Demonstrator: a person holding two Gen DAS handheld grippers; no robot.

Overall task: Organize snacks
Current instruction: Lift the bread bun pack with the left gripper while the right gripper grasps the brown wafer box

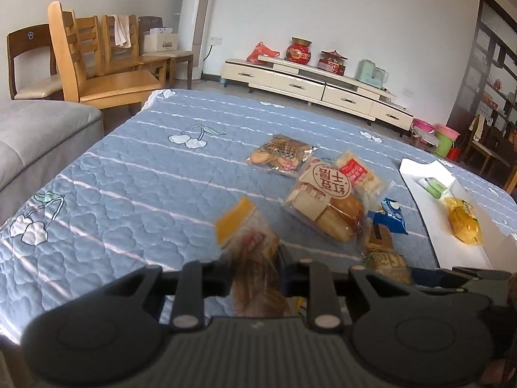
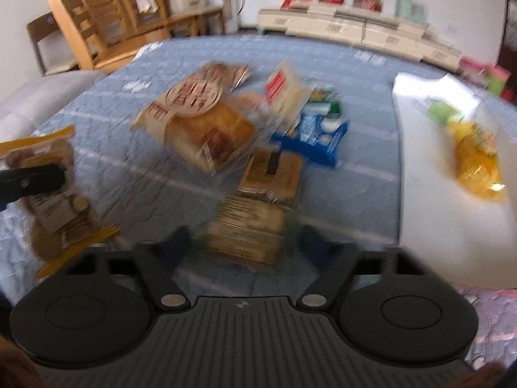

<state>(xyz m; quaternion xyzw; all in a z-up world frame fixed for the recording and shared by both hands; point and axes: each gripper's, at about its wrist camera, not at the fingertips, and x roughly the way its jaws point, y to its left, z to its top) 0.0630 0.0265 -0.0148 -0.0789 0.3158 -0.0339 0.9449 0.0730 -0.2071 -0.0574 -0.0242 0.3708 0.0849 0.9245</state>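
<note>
Left tongs (image 1: 257, 268) are squeezing a clear crinkly packet with yellow ends and brown round snacks inside (image 1: 248, 242), the jaws closed hard on its middle so that its yellow top sticks up just beyond them. In the right wrist view the same packet (image 2: 55, 194) is hanging off to the far left, with one black finger (image 2: 32, 179) lying across it.

Right tongs (image 2: 242, 242) are standing partly open, their jaws on either side of a brown printed flat snack pack (image 2: 245, 232); blur is hiding whether the pads are touching it. Just beyond that pack, a second tan flat pack with dark print (image 2: 271, 171) is lying on the blue quilted cover with white cherry motifs (image 1: 129, 177). Further ahead and slightly left, a large clear bag of golden bread with a round brown label (image 2: 200, 123) is resting on the cover. To its right are a blue and white foil packet (image 2: 320, 139) and a white pouch with a red label (image 2: 284, 90), with a clear packet of brown biscuits (image 1: 281, 155) behind them.

Off to the right of both tongs, a white flat tray (image 2: 420, 194) is carrying a yellow wrapped cake (image 2: 478, 161) and, beyond it, a small green wrapped sweet (image 2: 442, 111). Far behind are wooden chairs (image 1: 97, 64) and a cream low cabinet (image 1: 323, 87).
</note>
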